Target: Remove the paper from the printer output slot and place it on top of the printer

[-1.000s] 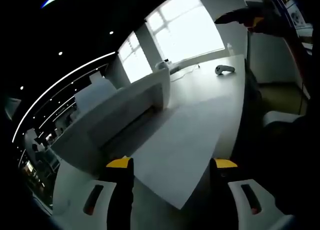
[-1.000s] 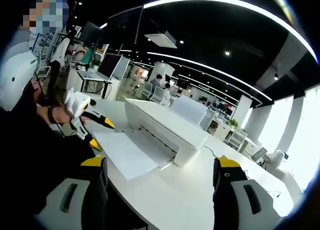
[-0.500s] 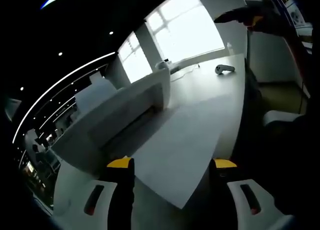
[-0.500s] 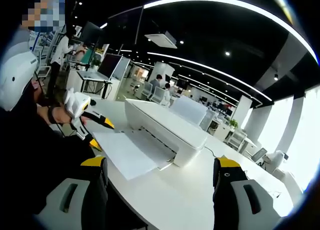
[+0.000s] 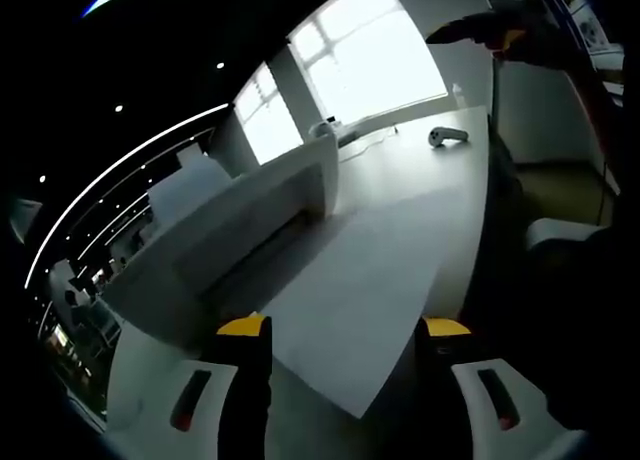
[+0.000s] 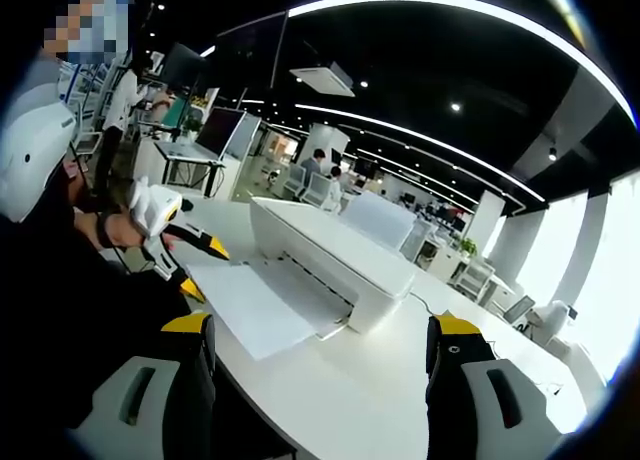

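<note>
1. On the long white table (image 6: 420, 400) stands a low white inkjet printer (image 6: 335, 255) with a raised rear paper support; a white sheet of paper (image 6: 255, 305) lies in its front output slot, its free end sticking out over the tabletop toward the table edge.
2. Left gripper view: the left gripper (image 5: 340, 330) has its yellow-tipped black jaws spread wide, one on each side of the sheet's (image 5: 360, 290) near end. Whether either jaw touches the paper cannot be told; the near corner is dim against the dark floor.
3. Same view: the printer (image 5: 230, 230) is backlit by bright windows and its slot reads as a dark band, so how deep the sheet sits is hidden. A small pale curved object (image 5: 447, 136) lies far down the table (image 5: 440, 170); its identity is unclear.
4. Right gripper view: the right gripper (image 6: 320, 335) hangs well apart from the printer, jaws spread, nothing between them.
5. Same view: the left gripper (image 6: 195, 265) shows at the sheet's far-left end, held in a white-gloved hand (image 6: 150, 208); its lower jaw is partly cut off by the person's dark sleeve.
</note>
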Motion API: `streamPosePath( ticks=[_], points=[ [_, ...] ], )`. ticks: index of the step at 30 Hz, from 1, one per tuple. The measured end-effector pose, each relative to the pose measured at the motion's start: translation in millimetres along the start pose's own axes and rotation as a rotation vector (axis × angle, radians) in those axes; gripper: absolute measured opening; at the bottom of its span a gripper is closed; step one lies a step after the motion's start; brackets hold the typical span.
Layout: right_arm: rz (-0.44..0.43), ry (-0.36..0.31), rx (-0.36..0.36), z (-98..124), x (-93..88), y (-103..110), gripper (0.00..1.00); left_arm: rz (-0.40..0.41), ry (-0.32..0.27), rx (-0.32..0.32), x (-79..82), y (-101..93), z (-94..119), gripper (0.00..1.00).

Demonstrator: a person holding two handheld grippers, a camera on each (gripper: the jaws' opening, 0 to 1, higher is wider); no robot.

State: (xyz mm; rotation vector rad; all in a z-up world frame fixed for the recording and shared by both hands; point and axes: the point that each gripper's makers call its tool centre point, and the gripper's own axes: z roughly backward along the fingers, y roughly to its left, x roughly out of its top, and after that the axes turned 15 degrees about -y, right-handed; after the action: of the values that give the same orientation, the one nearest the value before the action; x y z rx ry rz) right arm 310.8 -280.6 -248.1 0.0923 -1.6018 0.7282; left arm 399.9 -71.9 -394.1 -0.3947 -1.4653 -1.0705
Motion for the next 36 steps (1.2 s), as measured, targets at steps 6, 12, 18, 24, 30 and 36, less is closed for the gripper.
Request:
streamPosePath(
  ticks=[6,12,18,24,30,36],
  points=[
    [0.0,-0.001,-0.002,0.9,-0.1,-0.5,0.82,-0.001,0.0,-0.003,0.0,-1.0,-0.1,0.59],
    [-0.002,-0.001,-0.001,0.2,-0.3,0.1,0.82,-0.001,0.0,-0.003,0.0,-1.7,-0.2,0.59],
    [-0.001,0.002,0.001,-0.3,-1.0,0.3,0.82,-0.003,0.001,-0.002,-0.2,-0.8,0.5,0.59],
    [-0.001,-0.001,0.0,0.1,-0.2,0.2,0.82,-0.007,0.001,-0.005,0.0,-1.4,0.8,0.57],
    [-0.002,0.001,-0.002,0.6,-0.4,-0.7,0.82,-0.007,0.003,-0.008,-0.6,-1.9,0.7,0.57],
    [-0.001,0.0,0.0,0.3,-0.1,-0.6,0.82,-0.018,0.007,-0.012,-1.0,-1.9,0.2,0.52]
  ],
)
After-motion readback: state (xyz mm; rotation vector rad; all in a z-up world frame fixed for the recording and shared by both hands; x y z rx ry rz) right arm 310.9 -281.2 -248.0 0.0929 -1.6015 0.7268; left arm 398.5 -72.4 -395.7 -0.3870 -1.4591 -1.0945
